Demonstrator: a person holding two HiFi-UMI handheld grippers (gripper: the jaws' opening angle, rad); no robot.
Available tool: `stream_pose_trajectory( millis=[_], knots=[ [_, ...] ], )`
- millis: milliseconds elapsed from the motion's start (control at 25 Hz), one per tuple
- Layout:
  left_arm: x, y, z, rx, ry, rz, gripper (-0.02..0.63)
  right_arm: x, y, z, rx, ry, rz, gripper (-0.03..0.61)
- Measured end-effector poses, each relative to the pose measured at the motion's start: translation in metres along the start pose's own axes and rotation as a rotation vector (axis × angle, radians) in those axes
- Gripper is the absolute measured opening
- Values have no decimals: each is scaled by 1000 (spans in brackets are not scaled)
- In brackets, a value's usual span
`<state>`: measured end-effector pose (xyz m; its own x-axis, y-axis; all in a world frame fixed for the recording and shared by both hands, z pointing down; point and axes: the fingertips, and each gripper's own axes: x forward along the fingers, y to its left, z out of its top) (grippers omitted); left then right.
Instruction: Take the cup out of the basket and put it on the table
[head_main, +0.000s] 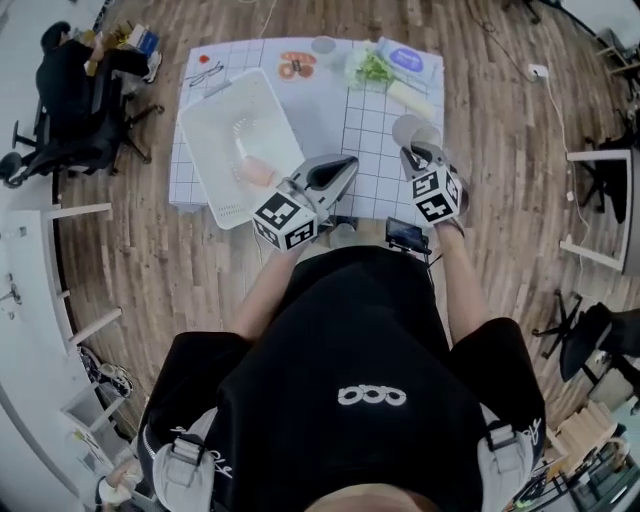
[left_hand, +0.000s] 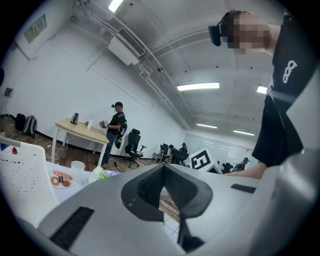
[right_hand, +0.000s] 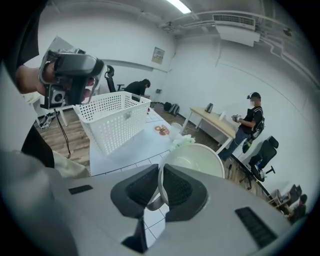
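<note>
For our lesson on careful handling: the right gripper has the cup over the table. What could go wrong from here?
1. The right gripper pinches the cup only by its thin rim, so it could slip or swing.
2. The cup hangs near the table's right edge; set down there, it might tip off.

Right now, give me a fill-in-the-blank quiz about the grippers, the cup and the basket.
The right gripper pinches the white cup by its ____.
The cup is not inside but ____ the white basket.
The left gripper, jaws together, holds ____.
Missing words: rim; outside; nothing.
</note>
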<state>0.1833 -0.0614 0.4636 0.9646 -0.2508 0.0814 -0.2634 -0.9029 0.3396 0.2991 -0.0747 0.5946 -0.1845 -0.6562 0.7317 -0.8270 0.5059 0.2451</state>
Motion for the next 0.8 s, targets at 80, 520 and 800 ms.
stream_pose_trajectory(
  millis=[80, 520, 800],
  knots=[
    [-4, 6, 0, 1, -4, 23, 8, 22, 0, 2, -44, 27, 36, 45],
    [-24, 42, -2, -20, -28, 149, 8, 147, 16, 7, -265, 205, 243, 45],
    [-37, 66, 1, -38, -45, 226, 8, 205, 19, 11, -378, 314, 306, 45]
  ],
)
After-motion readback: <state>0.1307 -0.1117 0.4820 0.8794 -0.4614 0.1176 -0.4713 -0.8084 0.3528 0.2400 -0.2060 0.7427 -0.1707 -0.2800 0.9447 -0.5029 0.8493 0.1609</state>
